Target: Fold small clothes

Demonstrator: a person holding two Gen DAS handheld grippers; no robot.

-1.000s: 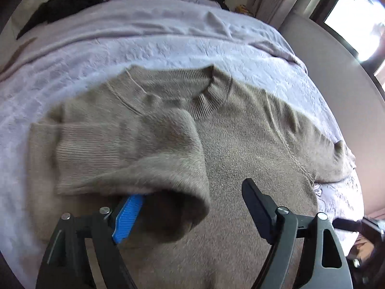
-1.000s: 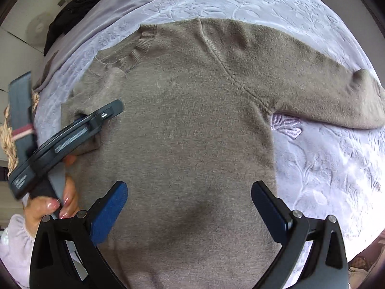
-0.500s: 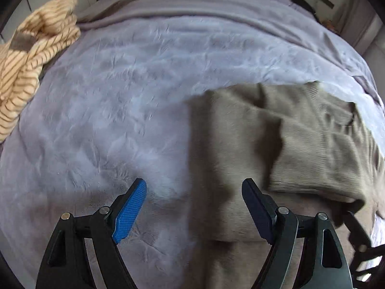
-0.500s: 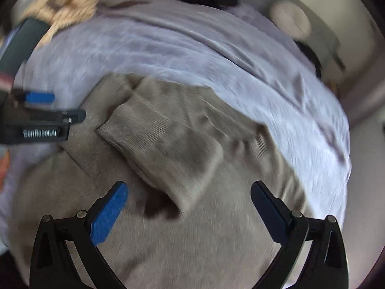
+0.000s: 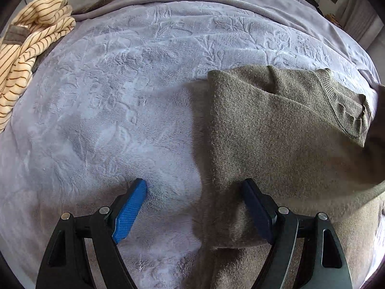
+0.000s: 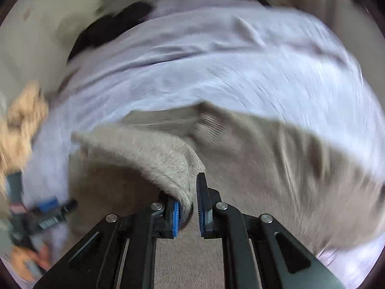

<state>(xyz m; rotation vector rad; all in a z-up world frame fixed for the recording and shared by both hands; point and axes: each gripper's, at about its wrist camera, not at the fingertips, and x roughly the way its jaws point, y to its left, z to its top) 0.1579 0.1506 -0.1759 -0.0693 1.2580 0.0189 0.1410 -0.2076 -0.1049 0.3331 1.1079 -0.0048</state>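
An olive-brown knit sweater (image 5: 276, 144) lies on the lilac blanket (image 5: 120, 96), one sleeve folded in over its chest, ribbed neckline to the right. My left gripper (image 5: 195, 207) is open and points steeply down astride the sweater's left edge: one finger over blanket, the other over knit. The right wrist view is blurred by motion. There my right gripper (image 6: 189, 192) has its jaws closing on a raised fold of the sweater (image 6: 144, 151), which sits pinched between the blue pads. My left gripper (image 6: 45, 214) shows at that view's lower left.
A cream garment with brown stripes (image 5: 26, 43) is bunched at the bed's far left. Dark clothing (image 6: 108, 29) lies near the head of the bed. The blanket stretches wide to the left of the sweater. A hand (image 6: 31, 260) shows at the lower left edge.
My right gripper went from wide open over the sweater to nearly closed on a lifted fold. My left gripper let go of the sleeve and swung to the sweater's left edge, lower down.
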